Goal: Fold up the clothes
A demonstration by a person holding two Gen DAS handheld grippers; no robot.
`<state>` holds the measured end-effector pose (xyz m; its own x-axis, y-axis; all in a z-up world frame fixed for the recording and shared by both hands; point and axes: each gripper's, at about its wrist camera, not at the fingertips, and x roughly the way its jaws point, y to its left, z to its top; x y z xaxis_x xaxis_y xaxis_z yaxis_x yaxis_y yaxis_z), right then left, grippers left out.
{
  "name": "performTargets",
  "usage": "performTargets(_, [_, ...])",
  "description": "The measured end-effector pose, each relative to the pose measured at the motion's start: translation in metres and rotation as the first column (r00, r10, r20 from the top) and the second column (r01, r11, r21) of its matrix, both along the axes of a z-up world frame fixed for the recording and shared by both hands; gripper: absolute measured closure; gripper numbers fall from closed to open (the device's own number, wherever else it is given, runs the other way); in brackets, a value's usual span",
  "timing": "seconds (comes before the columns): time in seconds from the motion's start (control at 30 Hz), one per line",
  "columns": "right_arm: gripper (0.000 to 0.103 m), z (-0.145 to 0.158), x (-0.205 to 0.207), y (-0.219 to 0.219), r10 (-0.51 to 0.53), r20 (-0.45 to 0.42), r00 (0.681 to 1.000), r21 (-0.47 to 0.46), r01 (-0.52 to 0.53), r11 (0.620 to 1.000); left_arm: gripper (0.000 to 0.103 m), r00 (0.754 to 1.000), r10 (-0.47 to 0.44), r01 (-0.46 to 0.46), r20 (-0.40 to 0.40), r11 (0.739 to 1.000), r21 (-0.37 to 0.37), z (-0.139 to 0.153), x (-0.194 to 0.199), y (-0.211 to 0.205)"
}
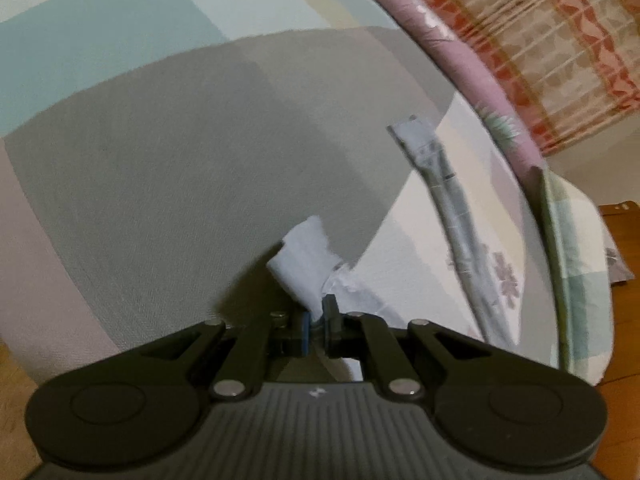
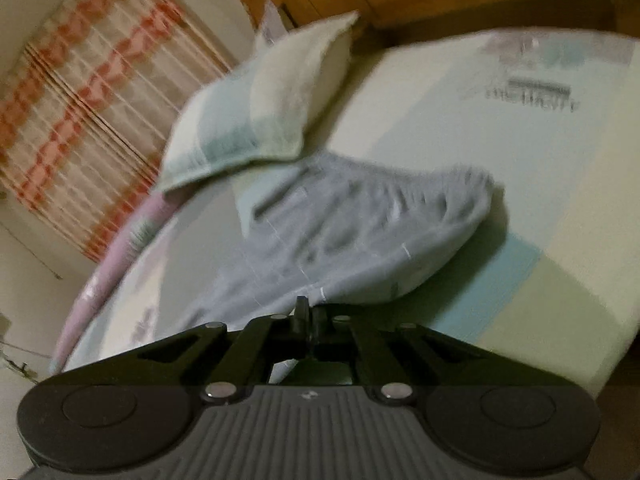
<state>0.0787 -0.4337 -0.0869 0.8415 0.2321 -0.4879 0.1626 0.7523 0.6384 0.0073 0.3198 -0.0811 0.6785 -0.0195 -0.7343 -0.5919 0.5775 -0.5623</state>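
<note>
Grey garment [image 2: 360,232] lies on bed [image 2: 540,184] near pillow [image 2: 256,108] | left hand-held gripper [image 1: 318,320] clenched on its end | right hand-held gripper [image 2: 308,316] clenched, content unclear | risk: thin hold slips, fold skews

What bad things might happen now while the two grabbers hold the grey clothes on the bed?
1. The left gripper pinches only a thin corner of the grey garment, so the cloth may slip out if pulled.
2. The garment's far edge lies close to the pillow; lifting might drag or nudge it.
3. The garment is bunched and wrinkled, so the fold may come out uneven.
</note>
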Motion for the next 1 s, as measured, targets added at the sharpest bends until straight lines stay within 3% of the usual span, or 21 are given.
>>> performTargets(0.13, [0.101, 0.023, -0.011, -0.002, 0.034, 0.012, 0.999, -0.035, -0.034, 0.999, 0.098, 1.000, -0.012, 0.012, -0.001, 1.000, 0.025, 0.009, -0.010, -0.002])
performTargets(0.27, [0.101, 0.028, -0.022, -0.005, 0.056, -0.033, 0.998, -0.049, -0.057, 0.997, 0.098, 1.000, -0.022, 0.022, -0.005, 0.998, 0.051, 0.017, -0.020, -0.003])
performTargets(0.43, [0.101, 0.014, -0.035, -0.008, 0.059, -0.119, 0.991, -0.057, -0.066, 0.996, 0.098, 0.999, -0.035, 0.036, -0.011, 0.996, 0.082, 0.027, -0.033, -0.006])
performTargets(0.6, [0.099, -0.001, -0.034, 0.005, 0.092, -0.193, 0.977, -0.079, -0.109, 0.991, 0.098, 0.999, 0.009, -0.006, -0.040, 0.998, 0.065, 0.015, -0.047, 0.004])
performTargets(0.7, [0.092, -0.003, -0.036, 0.009, 0.083, -0.204, 0.975, -0.105, -0.106, 0.989, 0.098, 0.999, 0.027, -0.025, -0.046, 0.999, 0.047, 0.008, -0.054, 0.007])
performTargets(0.83, [0.064, -0.003, -0.040, -0.010, -0.010, -0.163, 0.987, -0.057, 0.000, 0.998, 0.098, 0.998, 0.026, -0.023, -0.060, 0.999, 0.046, 0.001, -0.059, 0.005])
performTargets(1.0, [0.056, -0.017, -0.031, -0.039, -0.140, -0.145, 0.979, -0.013, 0.140, 0.990, 0.098, 0.997, 0.020, -0.017, -0.069, 0.999, 0.047, -0.003, -0.058, 0.003])
